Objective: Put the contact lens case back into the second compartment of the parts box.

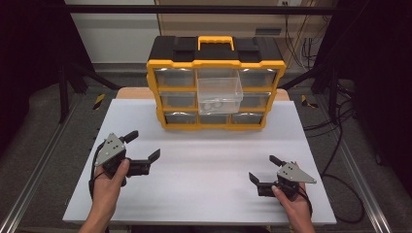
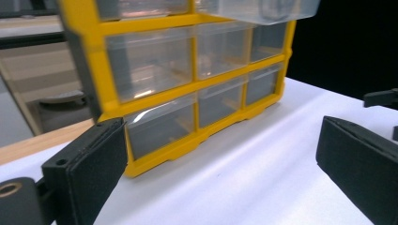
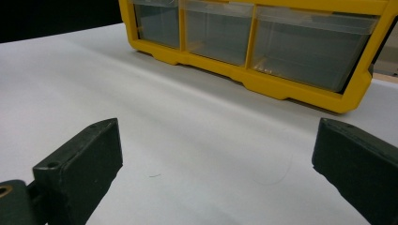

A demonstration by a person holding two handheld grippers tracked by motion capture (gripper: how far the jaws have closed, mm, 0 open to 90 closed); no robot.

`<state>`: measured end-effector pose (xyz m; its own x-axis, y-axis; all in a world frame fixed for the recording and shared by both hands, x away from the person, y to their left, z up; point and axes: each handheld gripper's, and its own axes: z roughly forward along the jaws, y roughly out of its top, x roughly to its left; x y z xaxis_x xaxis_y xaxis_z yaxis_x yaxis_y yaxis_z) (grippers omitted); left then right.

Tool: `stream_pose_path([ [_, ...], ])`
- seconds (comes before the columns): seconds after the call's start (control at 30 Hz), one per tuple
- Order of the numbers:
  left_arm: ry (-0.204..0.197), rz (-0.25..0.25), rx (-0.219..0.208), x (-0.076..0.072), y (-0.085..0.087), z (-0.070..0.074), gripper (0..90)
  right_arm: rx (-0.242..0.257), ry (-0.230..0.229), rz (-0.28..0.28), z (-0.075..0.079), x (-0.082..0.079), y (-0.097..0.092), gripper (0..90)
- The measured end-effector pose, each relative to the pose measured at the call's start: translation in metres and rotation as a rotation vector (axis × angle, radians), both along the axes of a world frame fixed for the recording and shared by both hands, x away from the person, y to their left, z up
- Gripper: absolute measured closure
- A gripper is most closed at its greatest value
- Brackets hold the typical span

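A yellow and black drawer cabinet stands at the back middle of the white table. Its clear middle drawer is pulled out and holds small pale items. My left gripper rests at the front left, held by a hand, its jaws wide apart with nothing between them. At the front right, my right gripper is likewise open and empty. In the left gripper view the gripper faces the cabinet from its left corner, with the pulled-out drawer above. My right gripper looks at the cabinet's bottom row.
Black frame posts stand at both sides of the table. Cables lie on the floor at the right. A wooden board shows behind the white surface. A fingertip of the other gripper pokes in at the right of the left gripper view.
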<state>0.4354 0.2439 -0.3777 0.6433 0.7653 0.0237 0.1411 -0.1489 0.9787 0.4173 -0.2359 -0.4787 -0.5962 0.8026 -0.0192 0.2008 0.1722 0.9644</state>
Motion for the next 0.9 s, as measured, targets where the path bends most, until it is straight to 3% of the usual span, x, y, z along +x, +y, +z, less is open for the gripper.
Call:
stream_pose_path([
  [0.17,-0.016,0.028,-0.002,-0.005,0.020,-0.001,2.3,-0.001,-0.001,-0.001,0.000,0.000,0.001,2.4],
  [0.4,-0.036,0.031,0.005,-0.013,0.039,-0.010,2.3,0.001,-0.003,-0.001,0.000,0.000,0.000,2.4],
  [0.73,-0.015,0.054,-0.024,-0.018,0.052,-0.033,2.1,0.009,-0.006,-0.004,0.001,-0.001,-0.001,2.5],
  [0.9,-0.012,0.042,-0.027,-0.020,0.052,-0.042,2.1,0.015,-0.005,-0.011,0.002,-0.001,-0.003,2.4],
])
